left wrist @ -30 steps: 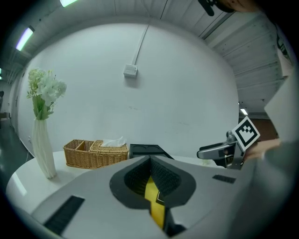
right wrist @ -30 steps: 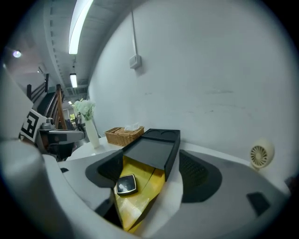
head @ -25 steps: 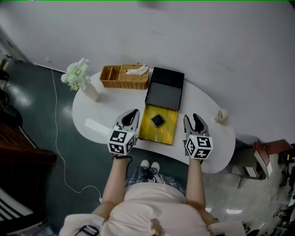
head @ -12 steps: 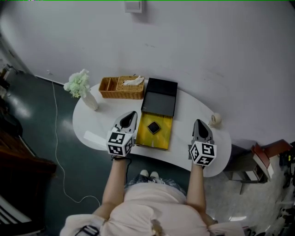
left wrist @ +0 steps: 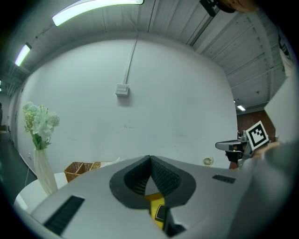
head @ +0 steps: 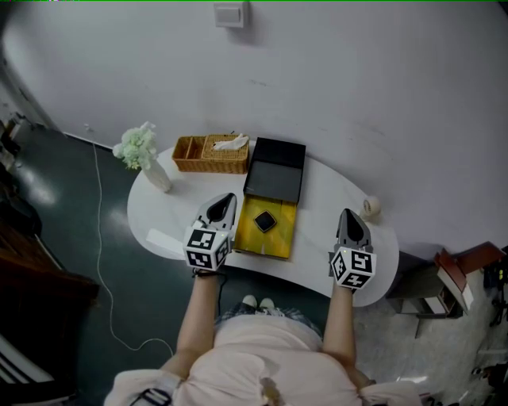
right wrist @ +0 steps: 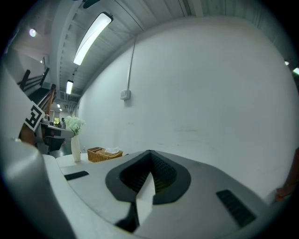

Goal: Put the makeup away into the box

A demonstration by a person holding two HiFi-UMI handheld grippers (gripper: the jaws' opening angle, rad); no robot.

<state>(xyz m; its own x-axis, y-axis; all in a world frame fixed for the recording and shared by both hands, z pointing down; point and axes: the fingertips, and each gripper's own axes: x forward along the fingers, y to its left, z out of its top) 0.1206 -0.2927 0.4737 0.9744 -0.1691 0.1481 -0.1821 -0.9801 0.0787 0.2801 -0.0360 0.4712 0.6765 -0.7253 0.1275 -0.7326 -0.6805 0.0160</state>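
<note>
Right claw has swung outward and shut, level beside the box.

Lit from overhead strip lights, blown out to white glare in both gripper views. Heavy fisheye bend and black vignette at those views' edges; nearest foreground soft. Head view dim and flat: wall evenly grey, floor nearly black.
</note>
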